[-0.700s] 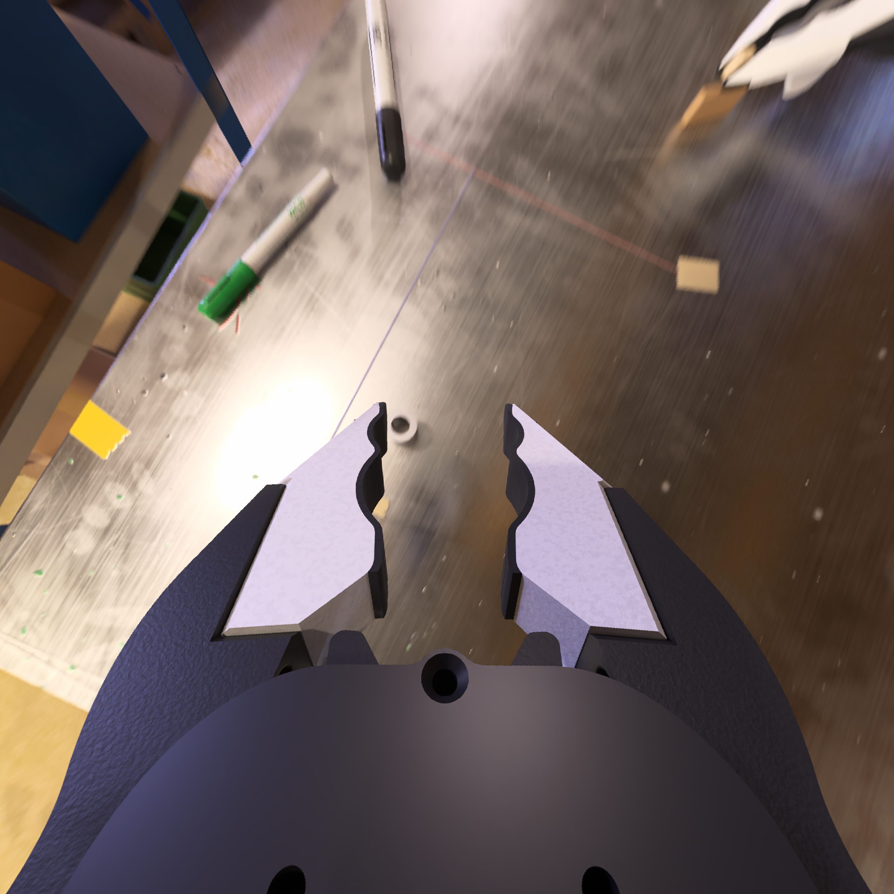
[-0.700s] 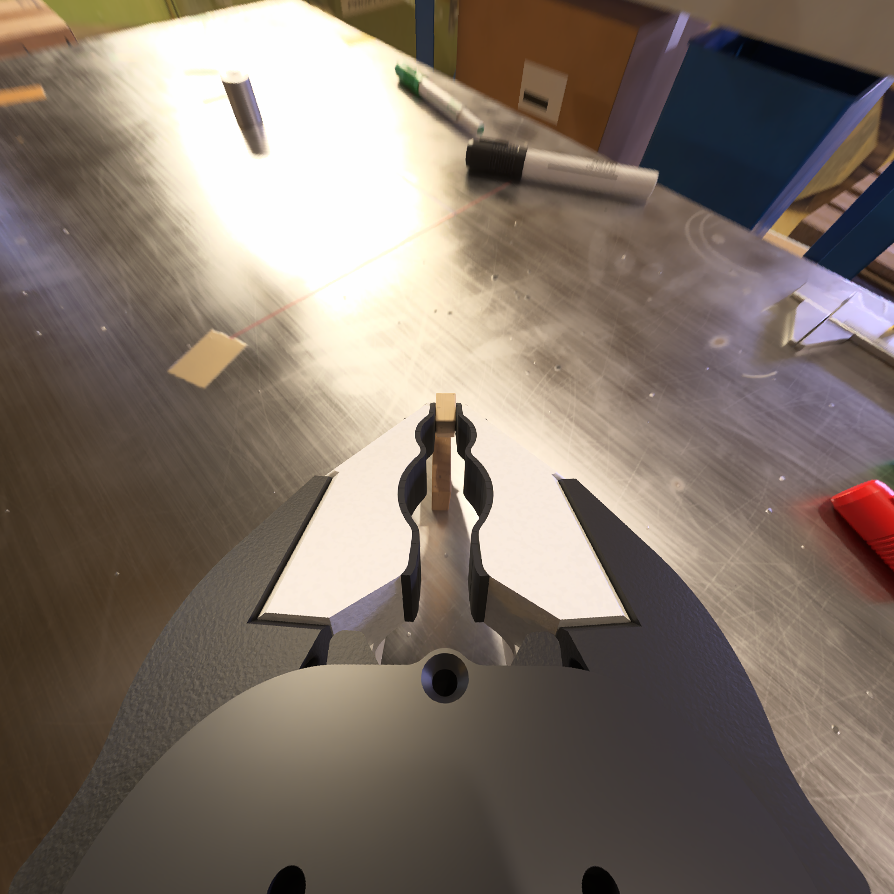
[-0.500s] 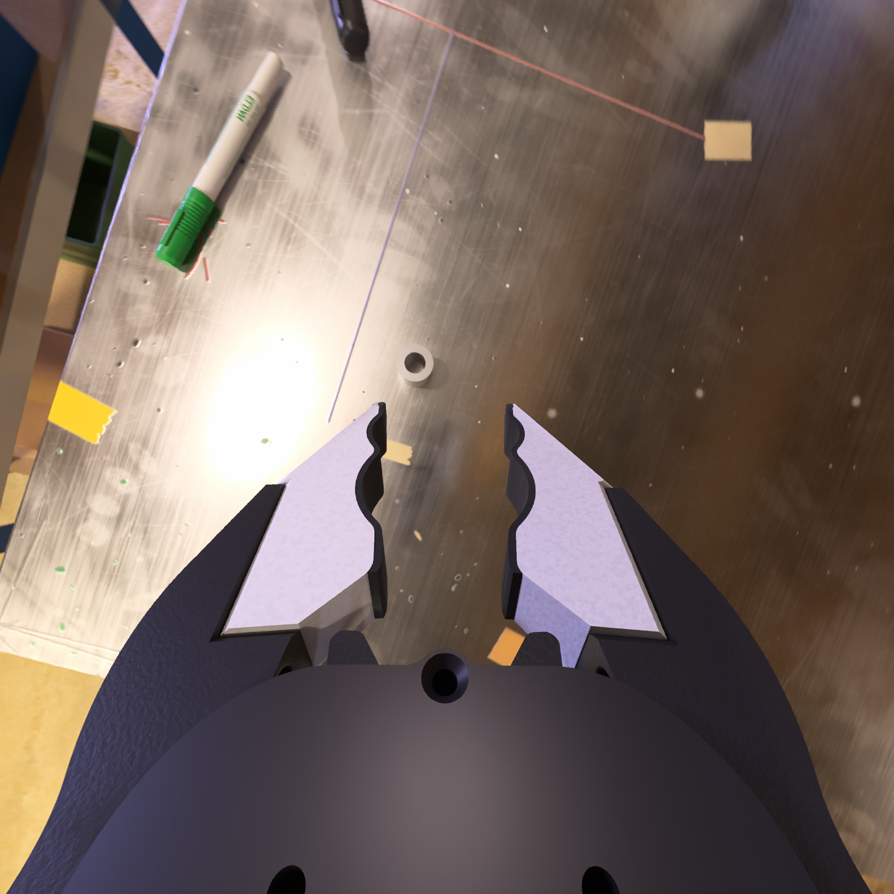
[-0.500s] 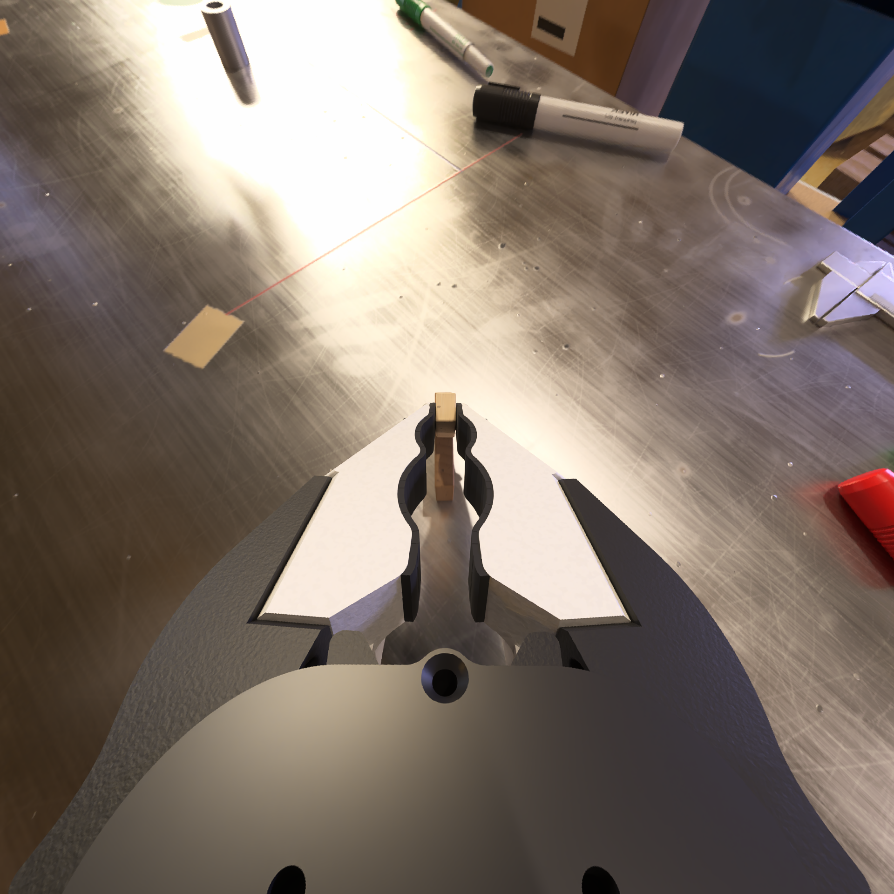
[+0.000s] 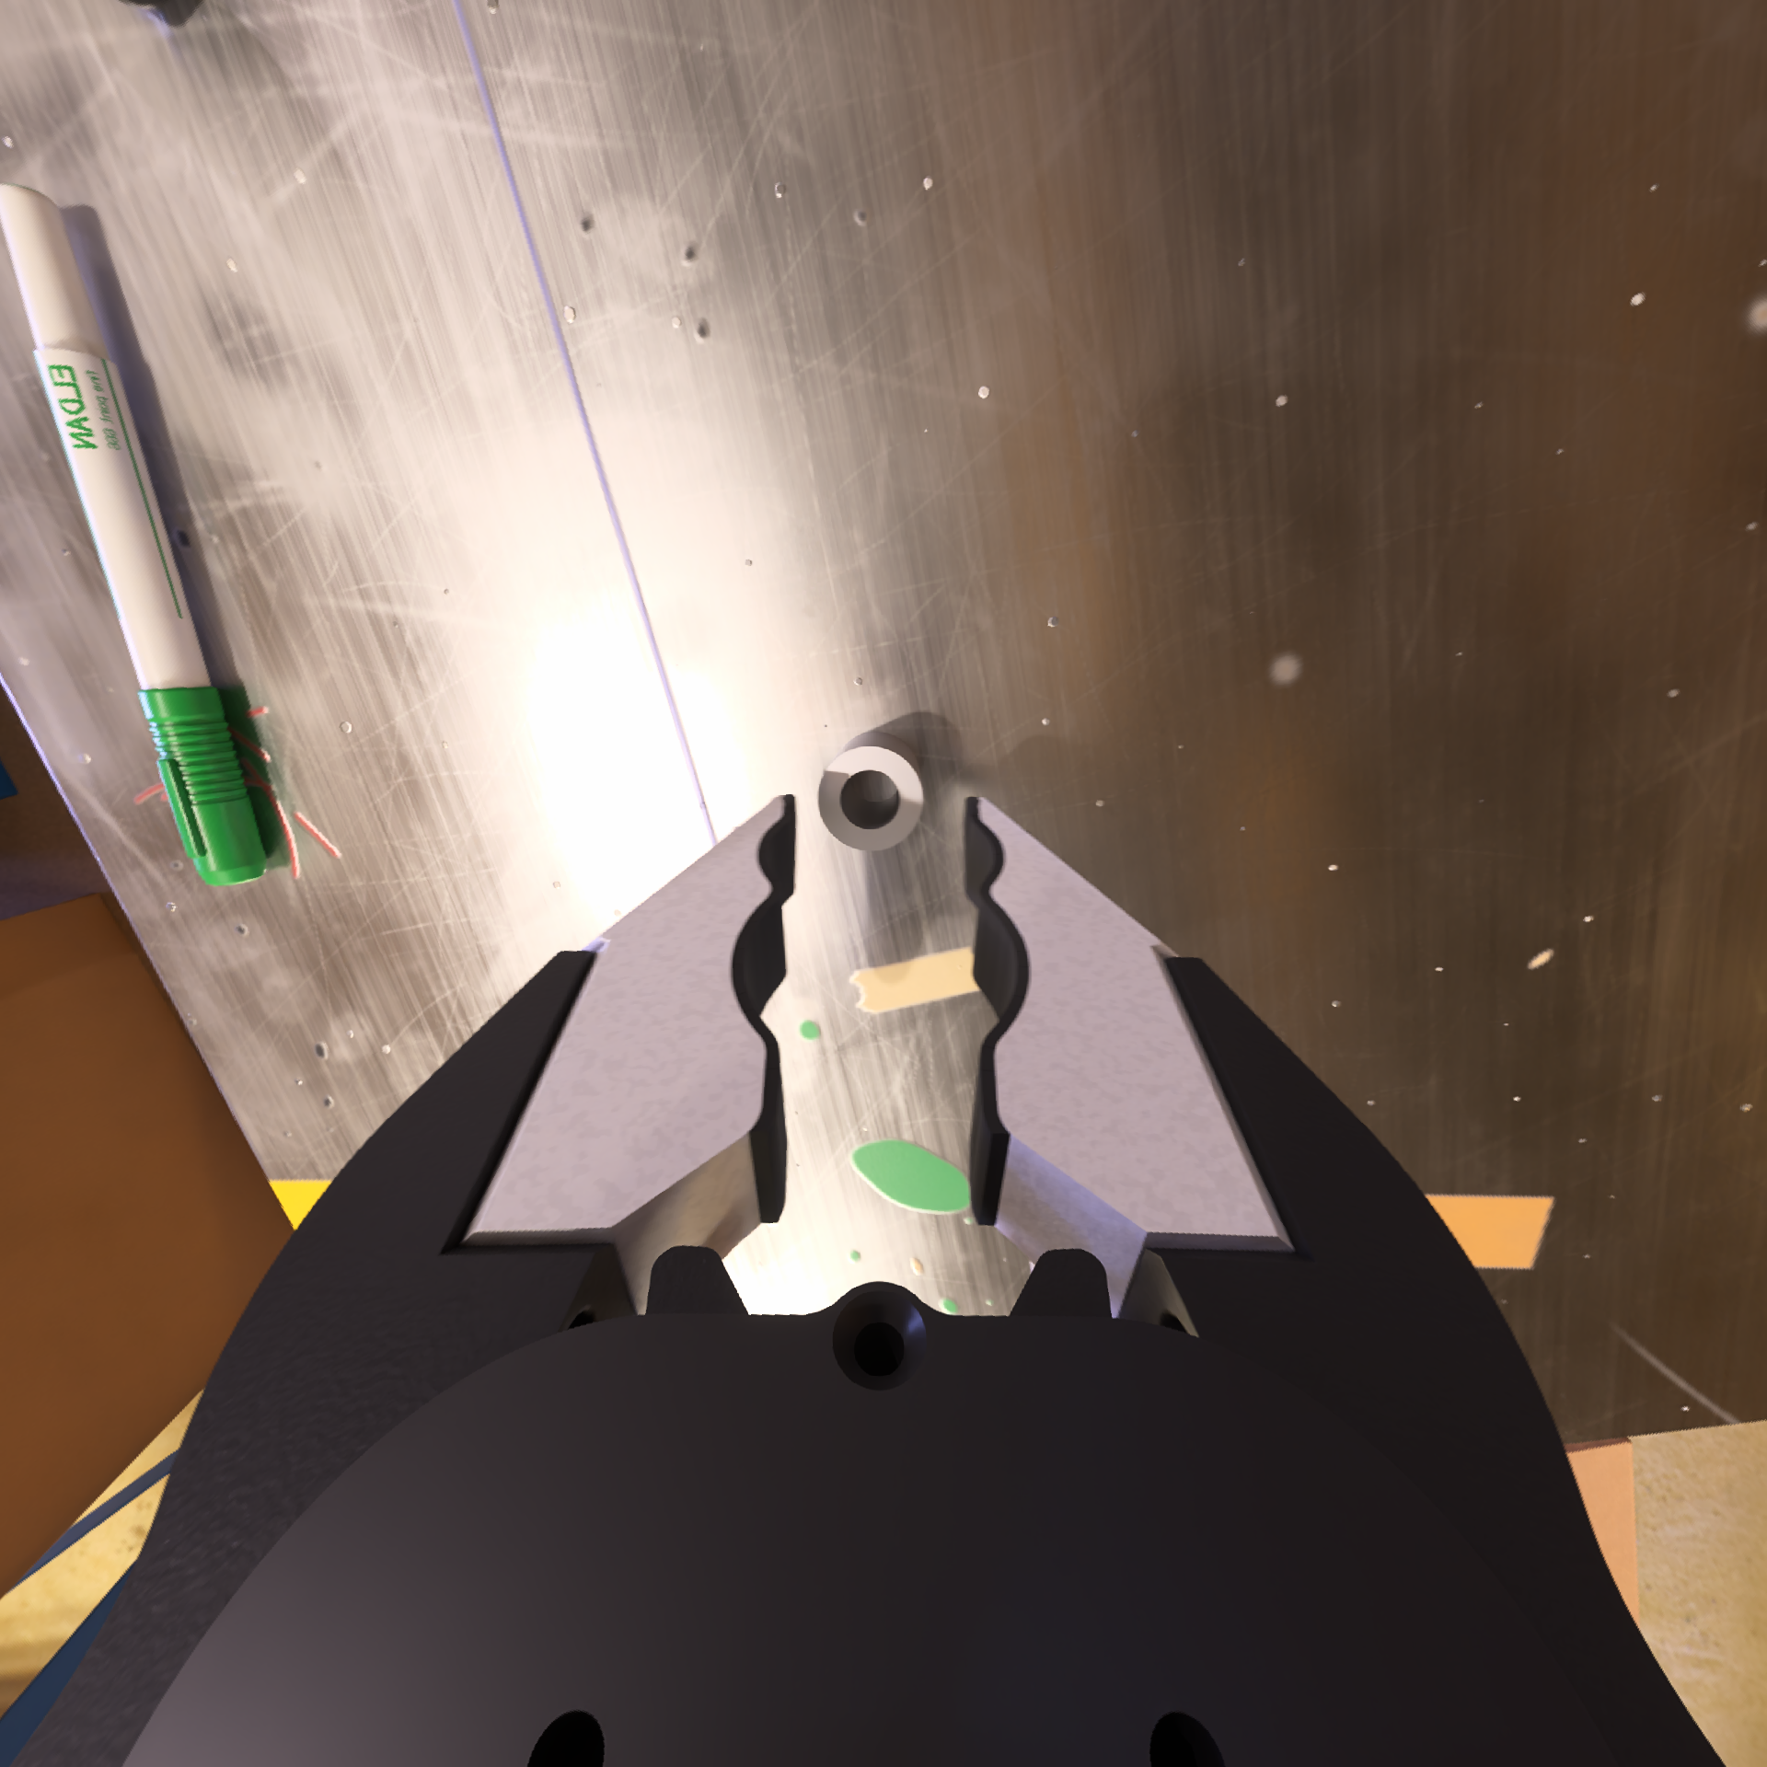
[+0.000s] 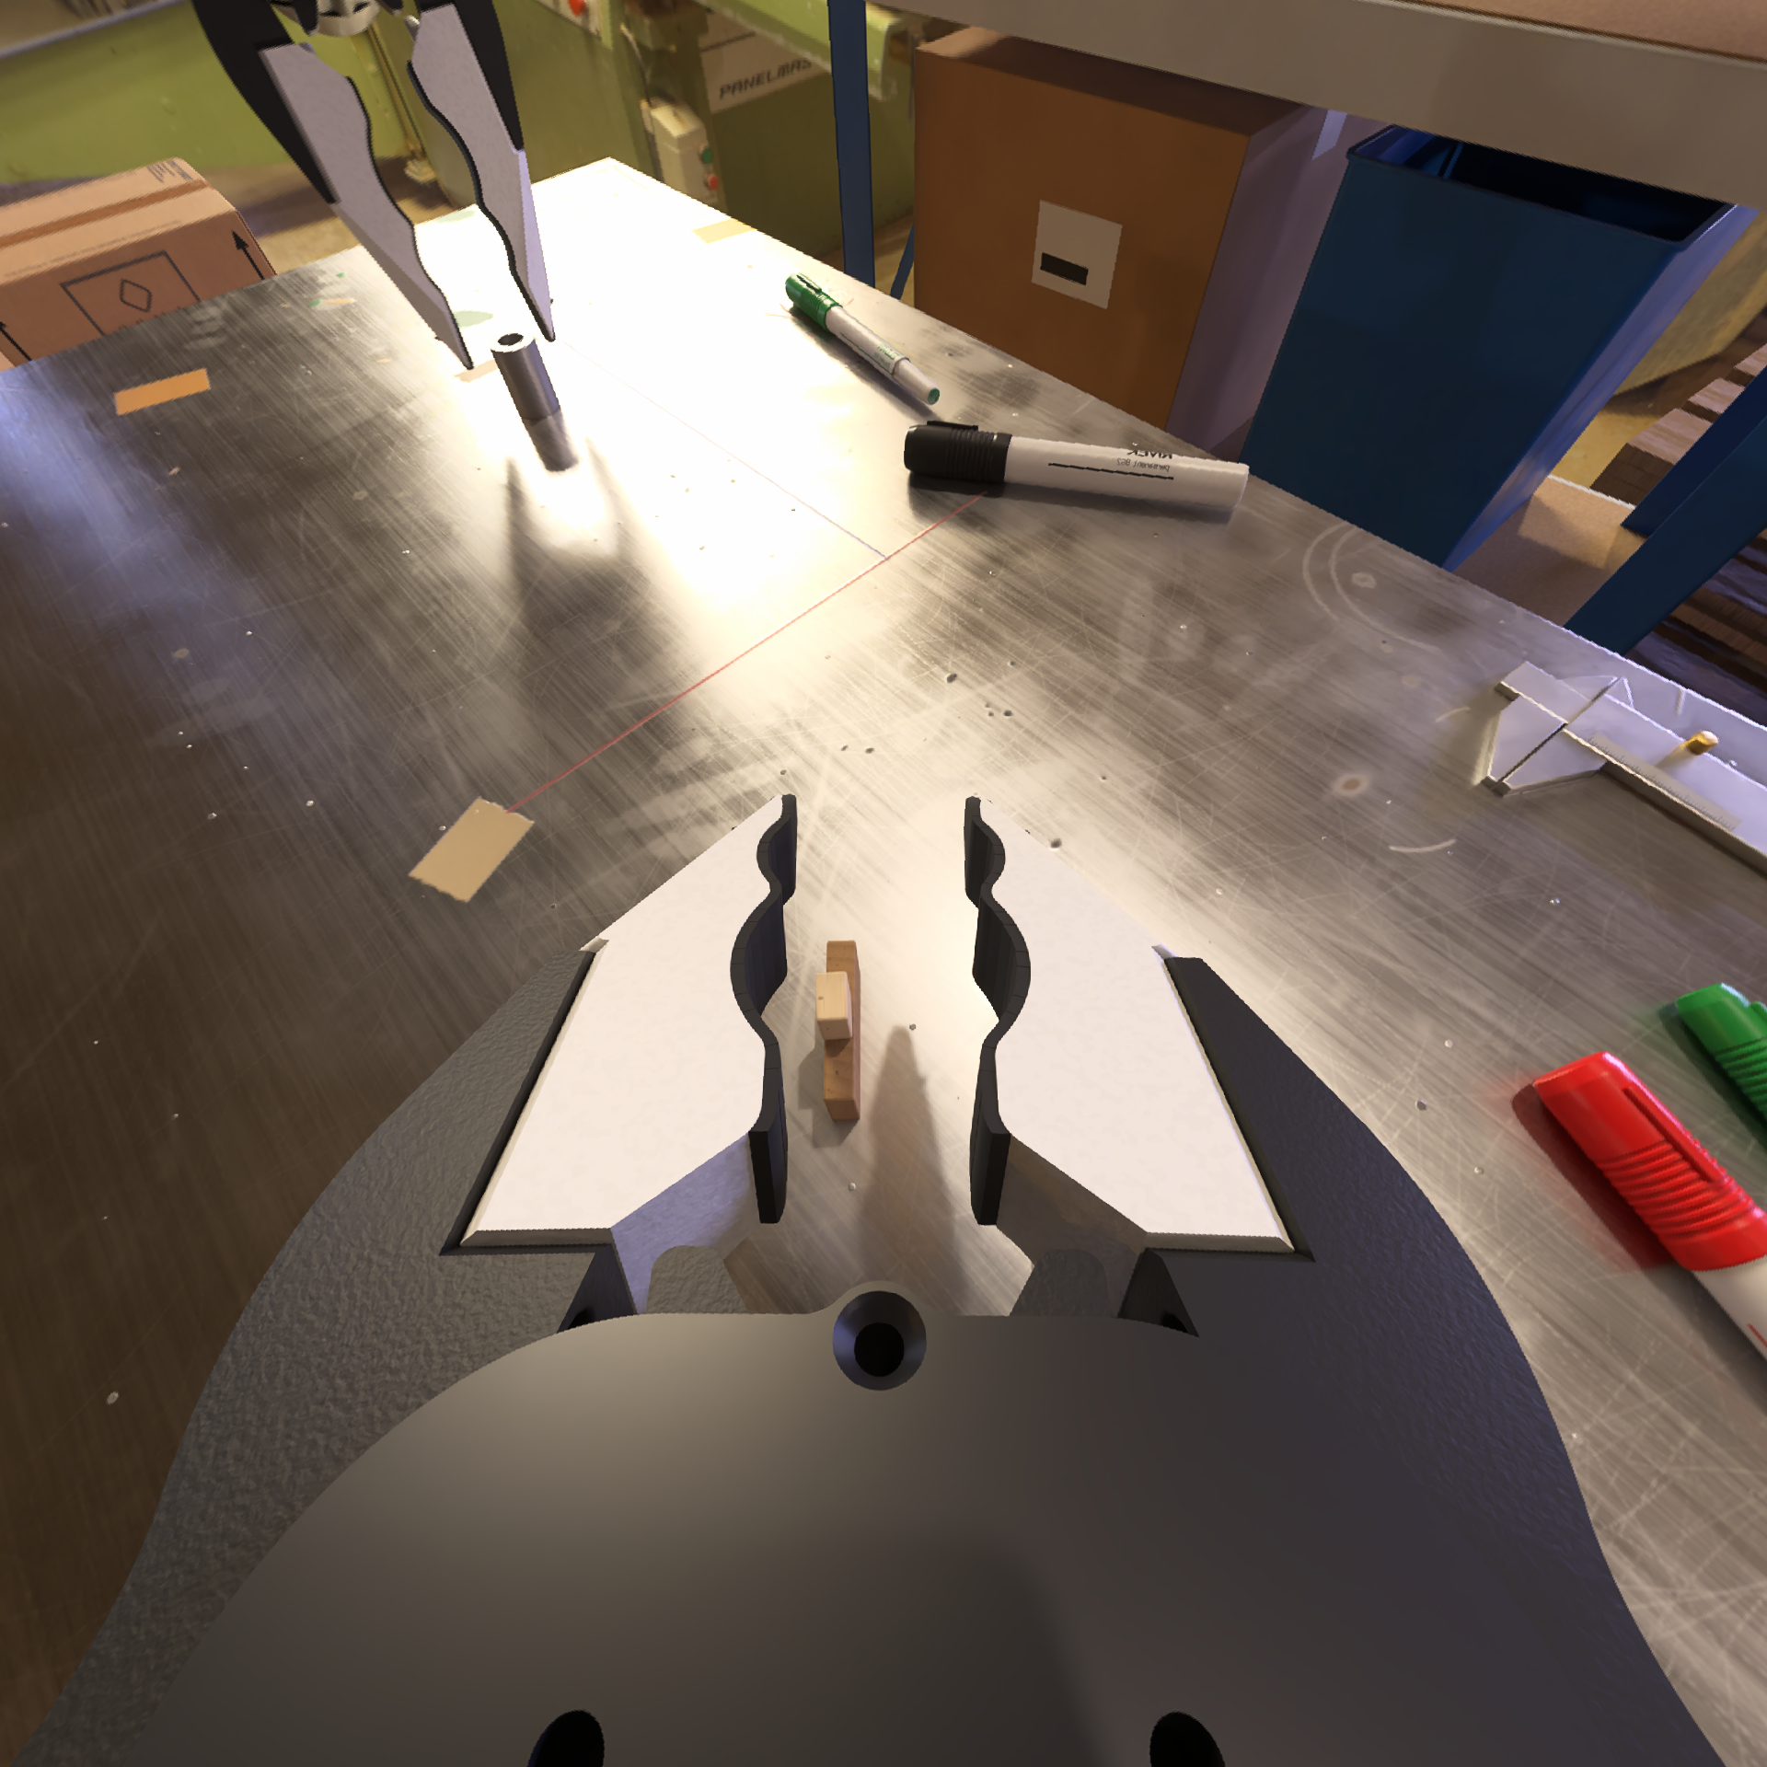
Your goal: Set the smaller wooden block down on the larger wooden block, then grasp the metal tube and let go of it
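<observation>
The metal tube (image 5: 870, 796) stands upright on the steel table, seen end-on just beyond the tips of my open left gripper (image 5: 878, 805). In the right wrist view the tube (image 6: 524, 381) stands far left, with the left gripper (image 6: 507, 349) hanging over it, fingertips on either side of its top. My right gripper (image 6: 878, 808) is open and empty. Below it, between its fingers, the smaller wooden block (image 6: 834, 1006) rests on the larger wooden block (image 6: 843, 1071).
A green-capped marker (image 5: 124, 535) lies left of the tube; it also shows in the right wrist view (image 6: 861, 337). There too, a black-capped marker (image 6: 1071, 467), red (image 6: 1664, 1167) and green (image 6: 1726, 1037) markers at right, a caliper (image 6: 1606, 755), tape patches (image 6: 470, 849), a cardboard box (image 6: 105, 253).
My right gripper has opened and let go of the small block, which now lies on the larger one. My left gripper has come down over the tube, which now sits at its fingertips.
</observation>
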Motion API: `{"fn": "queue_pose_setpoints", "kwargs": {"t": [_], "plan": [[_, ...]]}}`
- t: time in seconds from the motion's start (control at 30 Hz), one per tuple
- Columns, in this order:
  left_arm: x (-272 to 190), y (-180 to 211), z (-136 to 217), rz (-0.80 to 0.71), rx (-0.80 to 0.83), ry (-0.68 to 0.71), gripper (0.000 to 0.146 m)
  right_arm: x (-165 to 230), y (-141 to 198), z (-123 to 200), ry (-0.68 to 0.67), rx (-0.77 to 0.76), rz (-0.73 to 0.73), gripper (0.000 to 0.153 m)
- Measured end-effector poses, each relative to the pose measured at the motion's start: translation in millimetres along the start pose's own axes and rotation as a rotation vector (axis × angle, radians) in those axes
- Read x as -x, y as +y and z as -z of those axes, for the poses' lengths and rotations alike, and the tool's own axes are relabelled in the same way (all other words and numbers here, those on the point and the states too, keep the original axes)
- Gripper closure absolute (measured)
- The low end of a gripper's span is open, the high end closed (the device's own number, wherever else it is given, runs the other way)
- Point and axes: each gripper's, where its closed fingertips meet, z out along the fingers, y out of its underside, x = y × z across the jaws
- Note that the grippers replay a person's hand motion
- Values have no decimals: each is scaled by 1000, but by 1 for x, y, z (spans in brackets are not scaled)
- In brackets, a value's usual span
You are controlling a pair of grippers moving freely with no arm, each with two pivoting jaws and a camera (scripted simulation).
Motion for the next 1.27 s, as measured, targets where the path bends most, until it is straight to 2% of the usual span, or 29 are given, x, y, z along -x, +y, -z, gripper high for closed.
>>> {"fn": "queue_pose_setpoints", "kwargs": {"t": [0.07,0.3,0.6,0.7,0.8,0.93,1.07,1.17,1.27], "plan": [[4,1,-4,-3,-9,12,125,0,-2,-2,-2,9,8,118],[5,-6,-4,5,-82,19,125,-3,-2,-9,-10,17,3,122],[-15,-18,-7,-160,-151,108,125,-6,5,-11,-4,42,4,138],[-21,-24,-8,-198,-203,157,103,-7,7,-12,2,51,9,138],[-22,-23,-9,-272,-188,142,96,-8,8,-12,7,62,9,138],[-25,-20,-16,-319,-177,149,95,-9,7,-12,13,61,13,138],[-24,-16,-18,-270,-160,172,105,-10,6,-12,21,64,25,139],[-16,-6,-15,-220,-85,149,120,-10,7,-12,29,67,33,139],[-13,2,-7,-182,-57,128,121,-11,7,-12,29,70,26,139]]}}
